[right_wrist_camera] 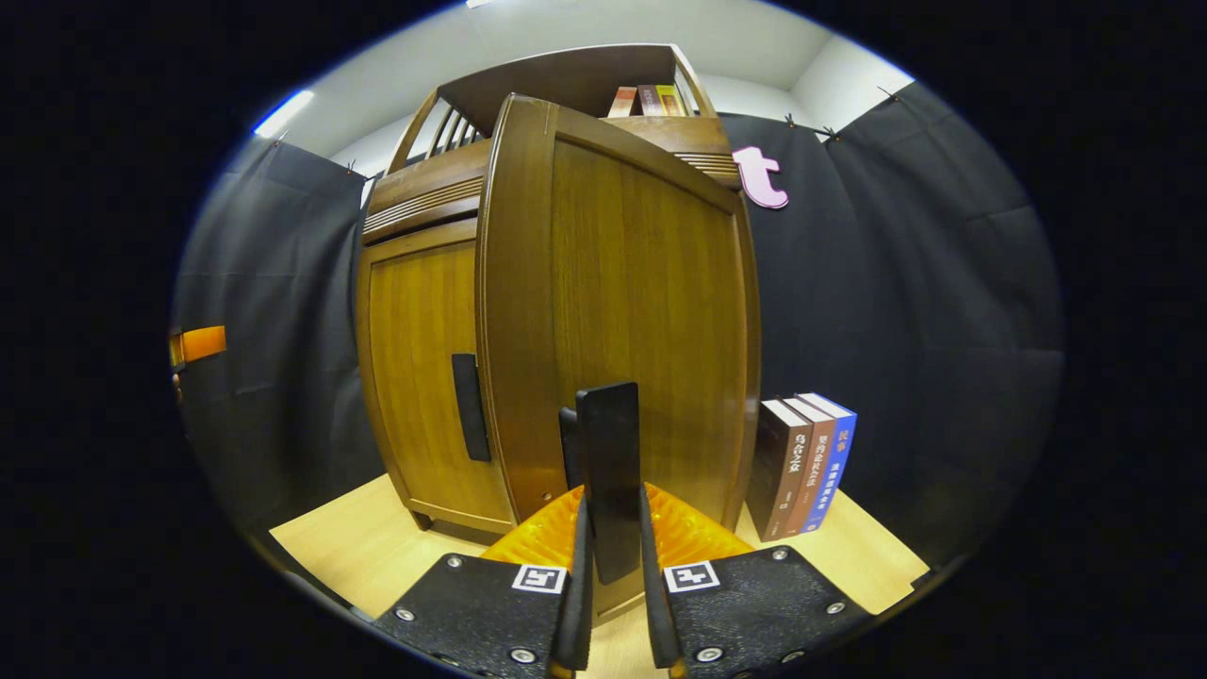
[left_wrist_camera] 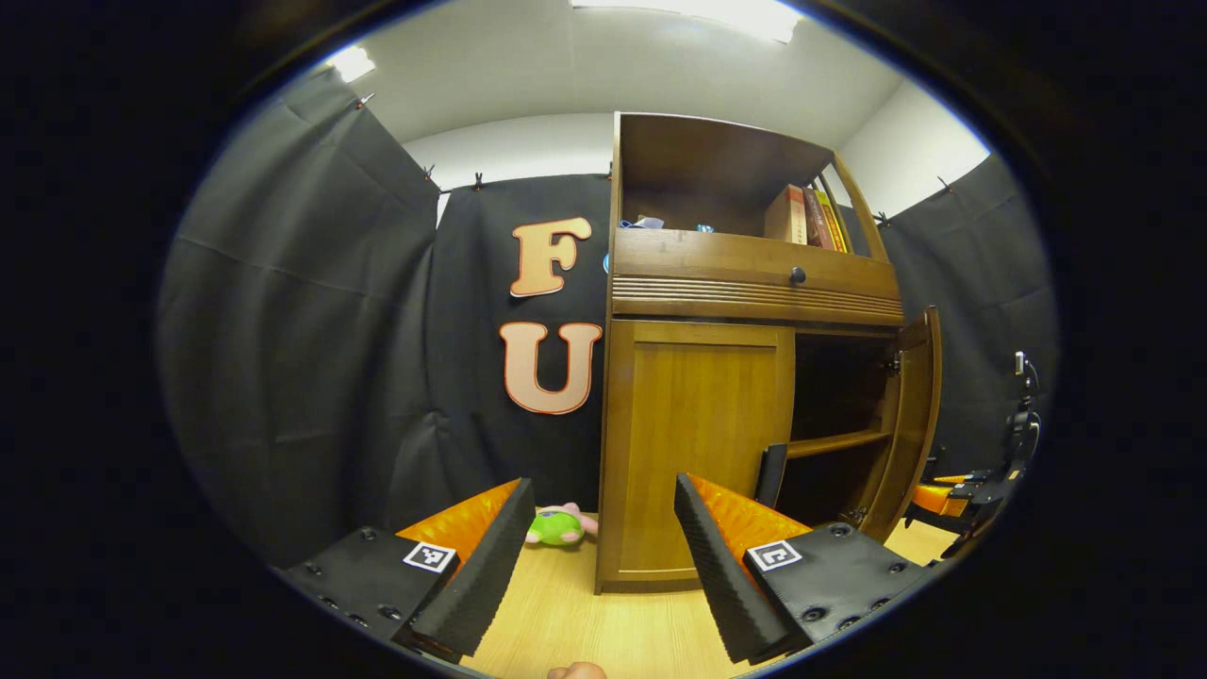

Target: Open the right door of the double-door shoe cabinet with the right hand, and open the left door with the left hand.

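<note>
In the left gripper view we see, low at the left, a small green and pink plush toy (left_wrist_camera: pixel 558 526) lying on the pale wooden floor (left_wrist_camera: pixel 585 622) beside the cabinet's near left corner. Our left gripper (left_wrist_camera: pixel 603 556) hangs in front of it with its jaws spread wide and nothing between them; the fingers frame the bottom of the shoe cabinet (left_wrist_camera: pixel 745 283) without touching it. Moving right, the left door (left_wrist_camera: pixel 702 443) sits flush and closed, its black handle (left_wrist_camera: pixel 771 474) standing along its right edge. Above it run a ribbed band and a drawer with a dark round knob (left_wrist_camera: pixel 797 275), and higher up a few books (left_wrist_camera: pixel 809 217) lean in the open top shelf. Right of the closed door the dark interior shows, with one shelf board (left_wrist_camera: pixel 837 442) across it. Farther right, the right door (left_wrist_camera: pixel 910 424) stands swung out on its hinges. At the far right edge we make out the right gripper (left_wrist_camera: pixel 971 495), orange and black, near that door's lower part.

In the right gripper view the left door (right_wrist_camera: pixel 424 377) and its handle (right_wrist_camera: pixel 469 407) lie to the left. The right door (right_wrist_camera: pixel 641 330) fills the middle, and our right gripper (right_wrist_camera: pixel 613 575) has its jaws drawn narrow, both fingers pressing the right door handle (right_wrist_camera: pixel 608 471). To the right, three upright books (right_wrist_camera: pixel 801 462) stand on the floor against the black cloth.
</note>
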Tool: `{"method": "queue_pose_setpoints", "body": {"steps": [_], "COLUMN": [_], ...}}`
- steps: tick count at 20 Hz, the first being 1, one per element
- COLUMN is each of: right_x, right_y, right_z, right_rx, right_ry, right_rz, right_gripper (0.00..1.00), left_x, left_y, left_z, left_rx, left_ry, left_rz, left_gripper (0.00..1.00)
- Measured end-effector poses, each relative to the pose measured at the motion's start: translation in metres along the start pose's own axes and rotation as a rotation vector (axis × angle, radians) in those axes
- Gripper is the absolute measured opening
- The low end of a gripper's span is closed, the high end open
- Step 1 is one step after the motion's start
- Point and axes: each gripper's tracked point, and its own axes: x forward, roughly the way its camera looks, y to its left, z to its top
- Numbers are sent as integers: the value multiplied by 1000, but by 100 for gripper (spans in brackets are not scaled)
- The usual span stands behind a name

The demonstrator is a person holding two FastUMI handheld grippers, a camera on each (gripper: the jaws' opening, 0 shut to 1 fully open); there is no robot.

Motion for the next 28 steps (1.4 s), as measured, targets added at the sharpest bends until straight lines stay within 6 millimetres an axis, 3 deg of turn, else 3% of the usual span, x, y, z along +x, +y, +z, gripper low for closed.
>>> {"method": "queue_pose_setpoints", "body": {"steps": [2, 3, 4, 5, 6, 7, 8, 9, 13, 16, 17, 18, 19, 22, 23, 28], "right_x": [-7, -10, -13, -16, -19, -22, -27, -30, -39, -42, -42, -43, -46, -48, -49, -55], "right_y": [-9, -13, -18, -23, -29, -34, -40, -48, -74, -86, -89, -93, -99, -118, -120, -132], "right_z": [-1, -1, -1, -1, 0, 0, 0, 1, 1, 1, 2, 1, 2, 1, 1, 1], "right_rx": [-11, -12, -10, -7, -6, -11, -18, -29, -45, -41, -43, -45, -44, -24, -5, 24], "right_ry": [3, 5, 6, 6, 3, 5, 3, 0, 9, 16, 14, 12, 9, 4, 5, 4], "right_rz": [-14, -20, -29, -39, -52, -64, -81, -104, -149, -157, -165, -177, -190, -210, -205, -189], "right_gripper": [22, 30, 20, 29, 28, 16, 26, 14, 9, 8, 18, 7, 17, 14, 3, 0], "left_x": [-2, -2, -3, -3, -4, -4, -5, -6, -7, -6, -5, -5, -4, -2, -1, 5], "left_y": [-7, -11, -14, -17, -21, -22, -23, -25, -32, -42, -44, -45, -46, -52, -54, -69], "left_z": [0, 1, 2, 2, 2, 1, 0, -1, 1, -1, -2, -3, -5, -6, -6, -11], "left_rx": [3, 3, 3, 4, 7, 9, 11, 14, 10, -7, -4, 1, 3, 5, 6, 11], "left_ry": [0, -2, -3, -3, -3, -2, 1, 3, -2, 6, 9, 13, 16, 22, 22, 30], "left_rz": [-13, -21, -29, -36, -40, -41, -43, -49, -60, -84, -86, -86, -87, -90, -92, -103], "left_gripper": [95, 95, 95, 95, 95, 95, 96, 97, 95, 95, 95, 95, 95, 94, 94, 95]}}
